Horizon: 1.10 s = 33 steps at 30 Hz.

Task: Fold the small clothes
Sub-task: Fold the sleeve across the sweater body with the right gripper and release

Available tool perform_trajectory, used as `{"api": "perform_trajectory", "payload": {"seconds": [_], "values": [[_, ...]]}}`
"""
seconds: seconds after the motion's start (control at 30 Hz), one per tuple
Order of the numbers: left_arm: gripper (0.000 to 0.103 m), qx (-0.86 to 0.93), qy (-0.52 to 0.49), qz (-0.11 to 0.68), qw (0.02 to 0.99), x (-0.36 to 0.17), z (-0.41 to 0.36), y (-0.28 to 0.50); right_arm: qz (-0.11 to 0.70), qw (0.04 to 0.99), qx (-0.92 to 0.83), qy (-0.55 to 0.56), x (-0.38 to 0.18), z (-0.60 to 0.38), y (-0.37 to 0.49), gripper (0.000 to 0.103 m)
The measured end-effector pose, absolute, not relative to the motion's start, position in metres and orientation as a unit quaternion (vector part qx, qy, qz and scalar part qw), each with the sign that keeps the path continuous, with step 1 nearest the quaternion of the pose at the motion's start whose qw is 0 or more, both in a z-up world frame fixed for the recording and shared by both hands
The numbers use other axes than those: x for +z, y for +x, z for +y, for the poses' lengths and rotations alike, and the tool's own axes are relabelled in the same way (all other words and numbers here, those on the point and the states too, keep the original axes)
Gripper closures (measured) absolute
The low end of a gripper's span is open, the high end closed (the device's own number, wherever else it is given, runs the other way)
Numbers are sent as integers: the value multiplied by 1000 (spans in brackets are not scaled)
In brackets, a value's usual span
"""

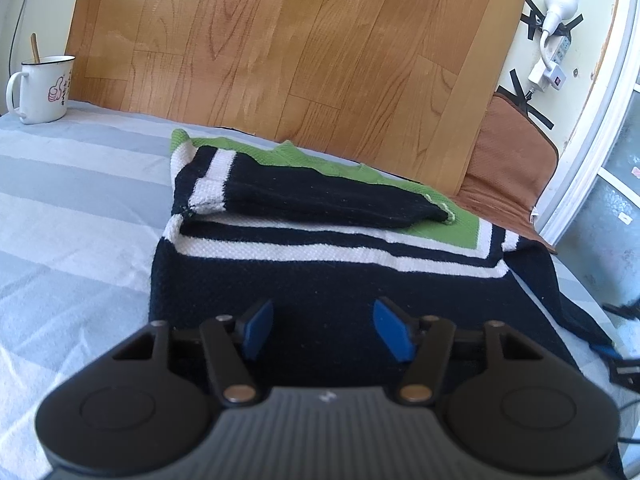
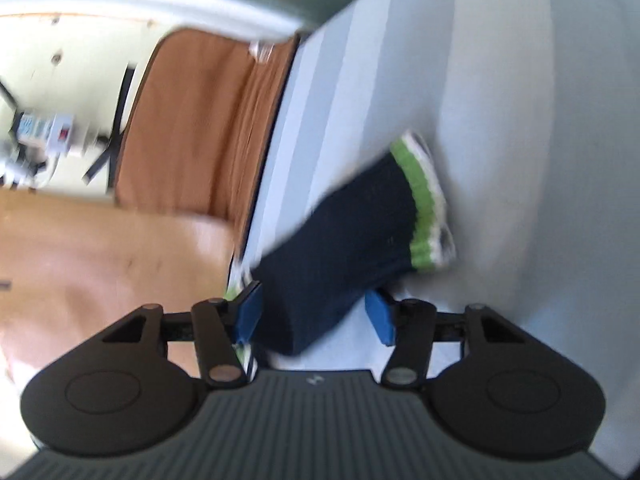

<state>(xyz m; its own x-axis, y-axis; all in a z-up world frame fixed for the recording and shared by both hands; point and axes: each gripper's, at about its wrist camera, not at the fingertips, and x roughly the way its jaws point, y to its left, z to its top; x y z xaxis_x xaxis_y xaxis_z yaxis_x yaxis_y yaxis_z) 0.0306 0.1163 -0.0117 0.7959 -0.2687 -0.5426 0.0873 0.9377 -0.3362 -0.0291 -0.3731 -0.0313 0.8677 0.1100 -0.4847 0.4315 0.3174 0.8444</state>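
I've got a small knit sweater lying flat on the striped sheet, navy with white bands and a green chest panel; one sleeve is already folded across the chest. Left gripper hangs just over the near hem, jaws apart, nothing between the pads, not gripping. Right gripper has the other sleeve running between its jaws, cuff with green and white ribbing pointing away over the sheet; the left pad sits against the knit, the right pad shows a gap, so I read it as open around the sleeve, not clamped; the view is blurred, so low confidence. My read on handling: light, soft, floppy knit, stretchy, grippy rather than slick, nothing fragile. It'll drape and sag from any single pinch, and the loose weave can snag on pad edges. Best holds: the doubled ribbing at cuff or hem, or the shoulder seam, pinching both layers. Avoid mid-panel grabs, which only bunch one layer.
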Motion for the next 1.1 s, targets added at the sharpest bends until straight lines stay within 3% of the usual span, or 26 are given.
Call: {"api": "perform_trajectory", "payload": {"seconds": [0.07, 0.17, 0.3, 0.4, 0.5, 0.67, 0.73, 0.8, 0.9, 1.1], "values": [[46, -95, -149, 305, 936, -11, 116, 30, 246, 801, -139, 528, -30, -377, -7, 92], [46, -95, -149, 304, 936, -11, 117, 30, 217, 842, -175, 462, -7, -391, 20, 92], [46, -100, -159, 302, 935, -11, 120, 30, 142, 906, -124, 378, 76, -378, 66, 92], [46, -109, -176, 296, 933, -11, 126, 29, 115, 953, -34, 277, 143, -320, 112, 92], [46, -112, -188, 285, 933, -11, 131, 27, 123, 974, 91, 166, 170, -218, 148, 92], [46, -112, -202, 290, 929, -13, 136, 30, 217, 935, 273, 66, 128, -77, 161, 91], [46, -113, -206, 293, 927, -13, 137, 32, 294, 893, 340, 31, 90, -31, 163, 88], [46, -114, -208, 294, 926, -13, 138, 32, 369, 851, 372, -27, 61, -3, 156, 76], [46, -116, -207, 294, 926, -13, 138, 32, 356, 852, 380, -51, 67, -20, 145, 73], [46, -118, -206, 298, 925, -14, 138, 34, 342, 893, 291, 25, 75, -100, 155, 71]]}}
